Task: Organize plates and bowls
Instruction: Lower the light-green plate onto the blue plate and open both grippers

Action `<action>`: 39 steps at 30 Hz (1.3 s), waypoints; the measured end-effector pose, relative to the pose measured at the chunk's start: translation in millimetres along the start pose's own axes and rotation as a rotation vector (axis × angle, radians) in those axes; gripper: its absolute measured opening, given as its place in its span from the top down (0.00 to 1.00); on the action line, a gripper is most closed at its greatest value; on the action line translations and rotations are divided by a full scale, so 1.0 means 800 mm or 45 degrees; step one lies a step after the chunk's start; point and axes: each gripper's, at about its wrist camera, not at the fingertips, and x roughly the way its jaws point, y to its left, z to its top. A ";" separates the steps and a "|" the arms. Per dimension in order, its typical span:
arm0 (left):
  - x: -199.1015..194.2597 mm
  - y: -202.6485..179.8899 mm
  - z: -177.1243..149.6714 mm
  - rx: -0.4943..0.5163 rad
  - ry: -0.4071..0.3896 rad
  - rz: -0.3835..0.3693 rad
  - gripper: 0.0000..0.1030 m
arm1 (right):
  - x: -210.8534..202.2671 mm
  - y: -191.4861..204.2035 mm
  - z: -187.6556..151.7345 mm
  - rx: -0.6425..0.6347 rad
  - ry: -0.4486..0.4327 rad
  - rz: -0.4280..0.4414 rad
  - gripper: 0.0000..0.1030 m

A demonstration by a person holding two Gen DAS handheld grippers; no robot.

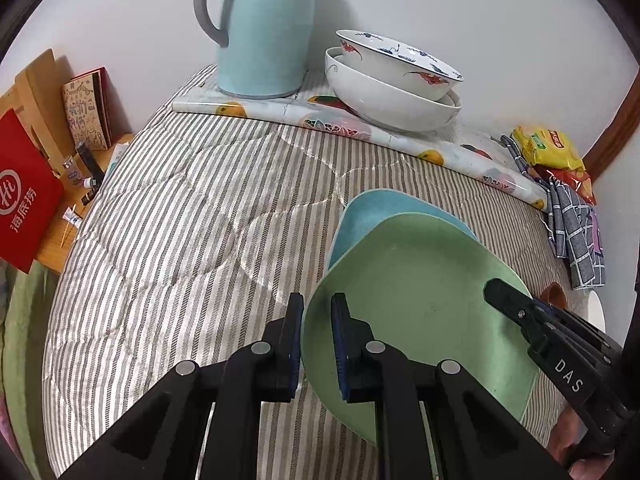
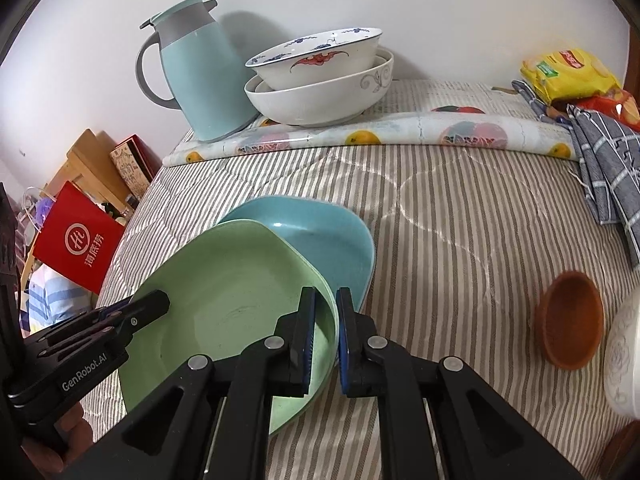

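Left wrist view: left gripper [image 1: 317,320], jaws closed on the near-left rim of the green plate [image 1: 420,304]. Plate overlaps the blue plate [image 1: 372,212] on the striped bed quilt [image 1: 180,220]. Stacked white bowls [image 1: 392,96] at rear beside the kettle [image 1: 266,32].

Right wrist view: right gripper [image 2: 326,316], jaws clamped on the green plate's [image 2: 232,300] right rim. Brown bowl [image 2: 570,326] apart, right.

Step, judged: two-handed seating of green plate on blue plate [image 2: 332,236]. Next: square it, lower level, release both.

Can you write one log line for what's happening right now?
left gripper: shut on green plate | right gripper: shut on green plate | blue plate: partly underneath
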 end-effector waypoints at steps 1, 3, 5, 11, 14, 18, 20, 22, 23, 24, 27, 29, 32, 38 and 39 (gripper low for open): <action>0.001 -0.001 0.001 0.004 0.001 0.002 0.86 | 0.001 -0.001 0.002 -0.002 0.002 0.001 0.90; 0.004 -0.002 0.002 0.004 0.002 0.006 0.86 | 0.006 -0.003 0.007 -0.016 0.007 0.002 0.90; 0.009 -0.002 0.004 0.000 0.009 0.003 0.86 | 0.010 -0.005 0.011 -0.031 0.008 0.010 0.90; 0.022 0.000 0.003 -0.002 0.018 -0.014 0.86 | 0.030 -0.009 0.020 -0.061 0.034 0.020 0.89; 0.024 -0.003 0.004 0.023 0.007 -0.017 0.86 | 0.037 -0.013 0.026 -0.081 0.034 0.032 0.88; 0.031 -0.003 0.008 0.024 0.008 -0.024 0.86 | 0.046 -0.012 0.035 -0.113 0.025 0.023 0.87; 0.034 -0.003 0.009 0.026 0.009 -0.025 0.86 | 0.050 -0.010 0.039 -0.137 0.009 0.005 0.86; 0.036 -0.005 0.010 0.038 -0.002 -0.001 0.86 | 0.054 -0.009 0.044 -0.145 0.004 0.007 0.85; 0.037 -0.007 0.011 0.049 -0.009 0.010 0.86 | 0.056 -0.010 0.047 -0.147 0.000 0.022 0.85; 0.037 -0.007 0.011 0.056 -0.011 0.013 0.86 | 0.057 -0.011 0.049 -0.147 -0.004 0.033 0.85; 0.040 -0.008 0.012 0.065 -0.013 0.006 0.85 | 0.061 -0.013 0.053 -0.156 -0.013 0.057 0.83; 0.041 -0.008 0.012 0.059 -0.017 0.002 0.84 | 0.061 -0.011 0.055 -0.170 -0.022 0.062 0.82; 0.046 -0.010 0.011 0.061 -0.004 0.001 0.73 | 0.056 -0.009 0.055 -0.193 -0.040 0.065 0.78; 0.053 -0.017 0.003 0.073 0.022 0.026 0.69 | 0.035 -0.006 0.053 -0.219 -0.095 0.017 0.56; 0.051 -0.017 0.002 0.077 0.020 0.024 0.69 | 0.030 -0.008 0.053 -0.217 -0.107 0.024 0.55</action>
